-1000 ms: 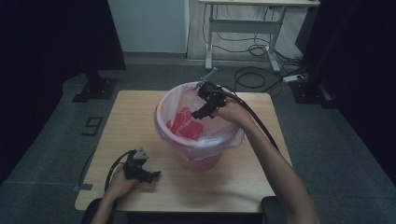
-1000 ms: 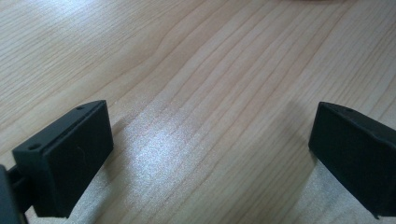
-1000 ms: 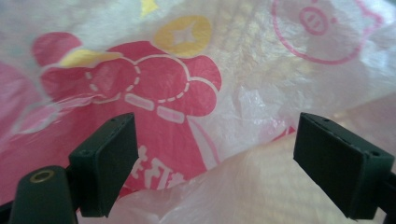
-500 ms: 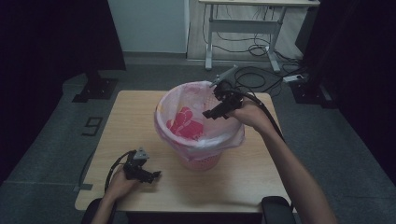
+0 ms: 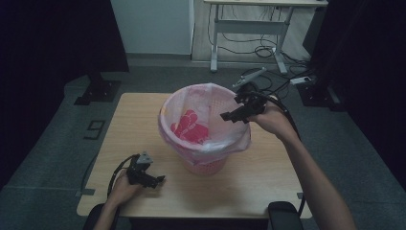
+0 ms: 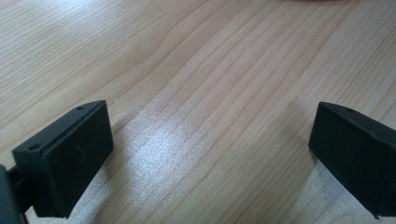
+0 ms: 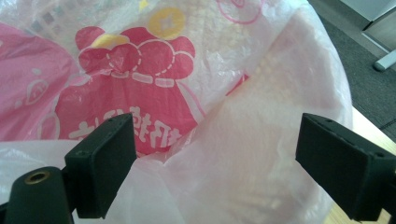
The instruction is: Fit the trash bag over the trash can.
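A pink waste basket point(image 5: 206, 165) stands mid-table, lined with a thin pink plastic bag point(image 5: 203, 120) printed in red. The bag's edge is folded out over the rim. My right gripper point(image 5: 225, 116) hovers at the basket's right rim, jaws open, pointing left over the bag's mouth. In the right gripper view the bag point(image 7: 243, 135) with its red print lies beyond the right gripper point(image 7: 212, 163), and nothing is between the pads. My left gripper point(image 5: 160, 179) rests on the table's front left, open over bare wood in the left gripper view point(image 6: 210, 154).
The wooden table point(image 5: 268, 177) has free room in front of and to both sides of the basket. Beyond it are grey carpet, a desk frame point(image 5: 249, 28) with cables, and black stands at the sides.
My right gripper has drawn back from over the basket's middle to its right rim and risen a little. The left gripper has stayed where it was.
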The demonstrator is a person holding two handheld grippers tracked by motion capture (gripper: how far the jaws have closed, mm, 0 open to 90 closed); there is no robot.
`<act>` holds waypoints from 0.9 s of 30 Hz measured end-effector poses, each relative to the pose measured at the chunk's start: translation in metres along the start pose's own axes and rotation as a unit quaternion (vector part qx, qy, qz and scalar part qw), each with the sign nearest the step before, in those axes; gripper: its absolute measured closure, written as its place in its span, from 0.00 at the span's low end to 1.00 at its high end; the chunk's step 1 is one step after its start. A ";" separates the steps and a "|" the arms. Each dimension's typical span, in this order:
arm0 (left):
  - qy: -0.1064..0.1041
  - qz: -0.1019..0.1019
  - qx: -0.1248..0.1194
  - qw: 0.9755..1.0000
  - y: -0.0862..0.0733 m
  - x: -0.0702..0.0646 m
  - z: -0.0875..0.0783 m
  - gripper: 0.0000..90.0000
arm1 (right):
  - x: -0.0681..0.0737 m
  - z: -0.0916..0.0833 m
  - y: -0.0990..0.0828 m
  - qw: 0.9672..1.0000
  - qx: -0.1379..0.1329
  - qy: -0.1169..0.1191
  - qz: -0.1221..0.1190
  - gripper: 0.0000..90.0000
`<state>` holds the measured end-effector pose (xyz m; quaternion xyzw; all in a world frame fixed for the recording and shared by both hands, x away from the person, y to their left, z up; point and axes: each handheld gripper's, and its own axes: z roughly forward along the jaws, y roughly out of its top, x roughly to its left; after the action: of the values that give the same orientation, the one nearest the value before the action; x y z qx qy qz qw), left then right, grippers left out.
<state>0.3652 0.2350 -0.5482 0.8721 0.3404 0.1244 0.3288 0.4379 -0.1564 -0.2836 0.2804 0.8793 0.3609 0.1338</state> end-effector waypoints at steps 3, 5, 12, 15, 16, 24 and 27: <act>0.000 0.000 0.000 1.000 0.000 0.000 0.000 0.00 | -0.002 -0.005 -0.005 1.000 -0.002 -0.002 0.004 0.13; 0.000 0.001 0.000 1.000 0.000 0.000 0.000 0.00 | -0.003 -0.008 -0.007 1.000 -0.004 -0.004 0.004 0.13; 0.000 0.001 0.000 1.000 0.000 0.000 0.000 0.00 | -0.006 -0.018 -0.019 1.000 -0.002 -0.003 0.007 0.13; 0.000 0.001 0.000 1.000 0.000 0.000 0.000 0.00 | -0.009 -0.023 -0.026 1.000 -0.009 0.000 0.012 0.13; 0.000 0.000 0.000 1.000 0.000 0.000 0.000 0.00 | -0.010 -0.025 -0.028 1.000 -0.011 -0.001 0.014 0.13; 0.000 0.000 0.000 1.000 0.000 0.000 0.000 0.00 | -0.018 -0.044 -0.050 0.999 -0.032 -0.011 0.028 0.13; 0.000 0.000 0.000 1.000 0.000 0.000 0.000 0.00 | -0.020 -0.050 -0.060 0.999 -0.034 -0.013 0.035 0.13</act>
<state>0.3652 0.2351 -0.5482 0.8721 0.3407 0.1247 0.3285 0.4088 -0.2313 -0.2905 0.3109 0.8546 0.3907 0.1424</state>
